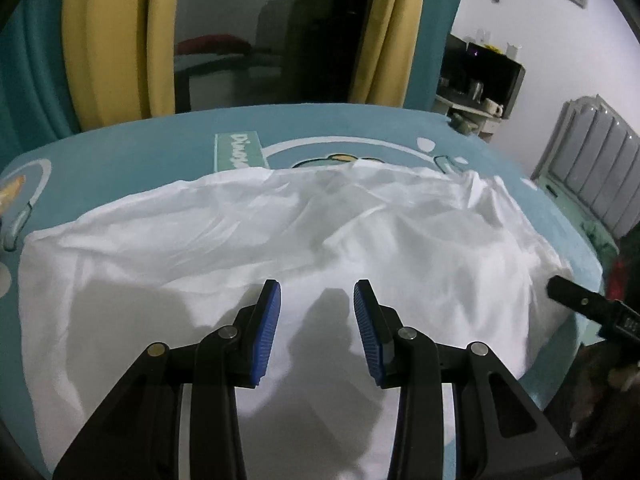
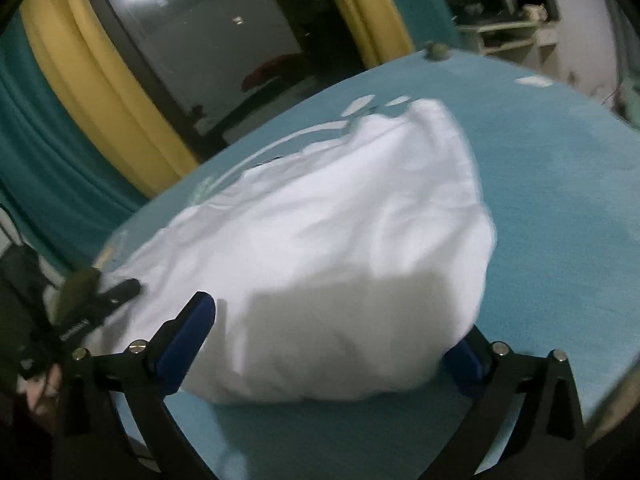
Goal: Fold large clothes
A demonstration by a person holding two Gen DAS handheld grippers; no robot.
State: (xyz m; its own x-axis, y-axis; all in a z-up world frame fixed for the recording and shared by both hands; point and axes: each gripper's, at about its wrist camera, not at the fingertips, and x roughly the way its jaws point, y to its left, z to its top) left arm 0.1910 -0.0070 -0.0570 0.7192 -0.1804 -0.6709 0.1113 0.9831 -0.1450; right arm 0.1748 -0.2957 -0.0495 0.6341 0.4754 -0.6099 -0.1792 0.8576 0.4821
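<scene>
A large white garment [image 1: 304, 240] lies spread and wrinkled on a teal bed cover [image 1: 140, 140]. My left gripper [image 1: 317, 308] is open and empty, its blue pads hovering over the garment's near part. In the right wrist view the garment [image 2: 320, 240] lies bunched between my right gripper's wide-open fingers [image 2: 328, 332]; its near edge bulges between the blue pads [image 2: 188, 336], and the right pad is partly hidden behind the cloth. The right gripper's tip [image 1: 572, 296] shows at the garment's right edge in the left wrist view. The left gripper [image 2: 120, 292] shows at the left in the right wrist view.
The bed cover [image 2: 560, 200] has white cartoon prints. Yellow and teal curtains [image 1: 104, 40] and a dark window stand behind the bed. A shelf with small items [image 1: 480, 80] and a grey headboard [image 1: 592, 168] are at the right.
</scene>
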